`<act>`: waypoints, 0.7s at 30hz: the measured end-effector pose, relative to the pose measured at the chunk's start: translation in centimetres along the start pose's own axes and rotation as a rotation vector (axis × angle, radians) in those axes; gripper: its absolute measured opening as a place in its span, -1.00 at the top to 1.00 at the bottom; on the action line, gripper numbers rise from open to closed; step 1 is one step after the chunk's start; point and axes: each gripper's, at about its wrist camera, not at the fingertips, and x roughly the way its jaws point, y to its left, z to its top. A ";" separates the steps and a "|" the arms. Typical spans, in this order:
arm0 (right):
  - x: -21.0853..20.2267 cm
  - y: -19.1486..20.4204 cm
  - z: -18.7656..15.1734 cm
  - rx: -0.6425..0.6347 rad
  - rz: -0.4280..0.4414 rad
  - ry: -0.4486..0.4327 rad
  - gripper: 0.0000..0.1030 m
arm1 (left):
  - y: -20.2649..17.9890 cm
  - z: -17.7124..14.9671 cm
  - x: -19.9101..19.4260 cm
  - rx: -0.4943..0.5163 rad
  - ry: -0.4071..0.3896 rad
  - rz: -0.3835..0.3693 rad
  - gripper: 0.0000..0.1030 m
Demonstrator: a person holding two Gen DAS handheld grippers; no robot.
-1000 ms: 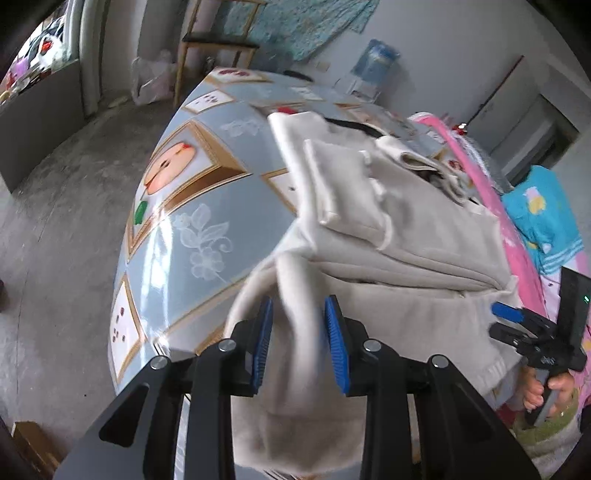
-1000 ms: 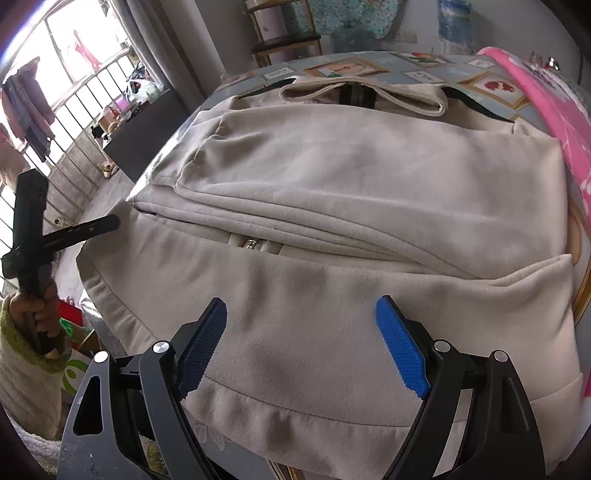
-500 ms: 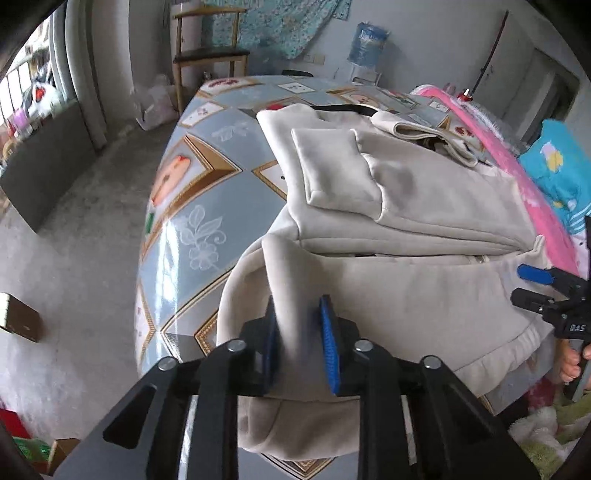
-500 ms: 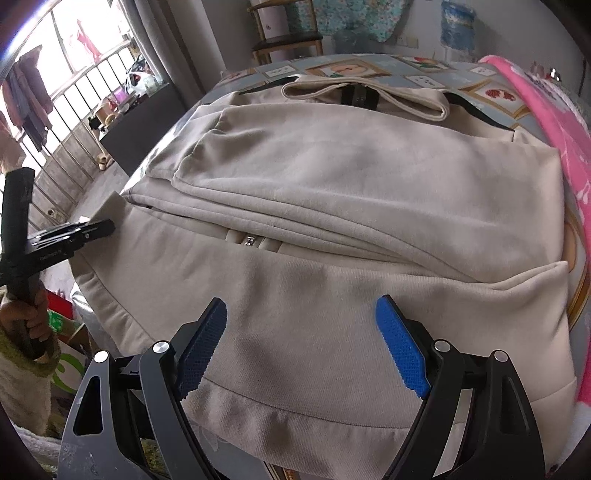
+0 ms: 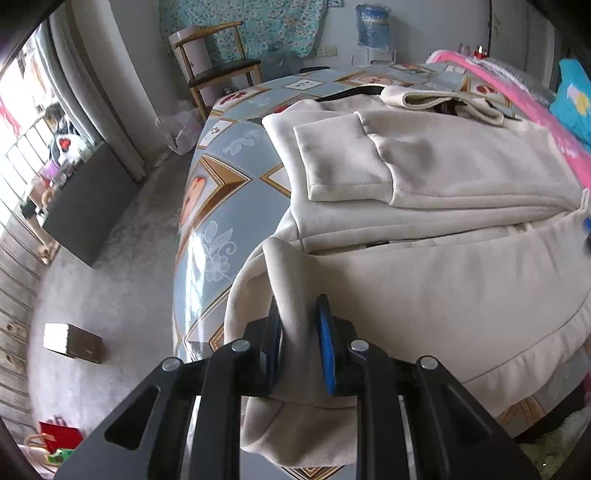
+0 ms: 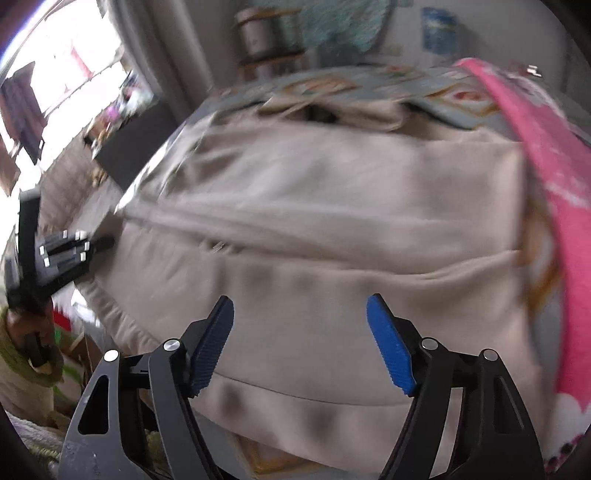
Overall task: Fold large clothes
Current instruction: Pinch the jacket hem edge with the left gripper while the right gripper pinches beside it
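A large beige zip jacket (image 5: pixel 443 177) lies spread on the table (image 5: pixel 218 206), one sleeve folded across its front. My left gripper (image 5: pixel 299 332) is shut on a raised fold of the jacket's hem corner at the table's near left edge. In the blurred right wrist view, my right gripper (image 6: pixel 299 332) hovers over the jacket (image 6: pixel 332 192) near its hem band. Its jaws are closing, still wide apart, and the cloth lies under them without being pinched. The left gripper (image 6: pixel 99 242) shows there at the jacket's left corner, held by a hand (image 6: pixel 29 325).
A pink blanket (image 5: pixel 517 96) borders the jacket on the right. Behind the table stand a wooden chair (image 5: pixel 218 70) and a water bottle (image 5: pixel 373 26). On the floor to the left are a dark cabinet (image 5: pixel 88 206), a small box (image 5: pixel 72 343) and a red bag (image 5: pixel 59 435).
My left gripper has shut tighter on the hem fold and swung round. My right gripper's jaws have narrowed, and its view has shifted and blurred.
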 end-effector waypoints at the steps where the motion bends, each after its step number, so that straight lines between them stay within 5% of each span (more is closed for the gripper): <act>1: -1.0 -1.6 0.0 0.029 -0.021 -0.024 -0.24 | -0.2 0.0 0.0 0.011 -0.002 0.016 0.64; 5: -3.2 -8.0 0.5 0.151 -0.087 -0.064 0.03 | -0.7 0.0 0.0 0.031 0.000 0.049 0.64; 9: -3.0 -11.9 1.5 0.214 -0.059 -0.064 0.15 | -0.8 0.0 0.0 0.024 0.000 0.057 0.64; 15: -0.2 -12.4 2.4 0.182 0.033 0.002 0.18 | -0.8 0.1 0.0 0.002 0.005 0.062 0.64; 21: -1.6 -11.6 0.9 0.149 0.078 0.020 0.18 | -0.8 0.2 0.0 0.009 0.014 0.063 0.64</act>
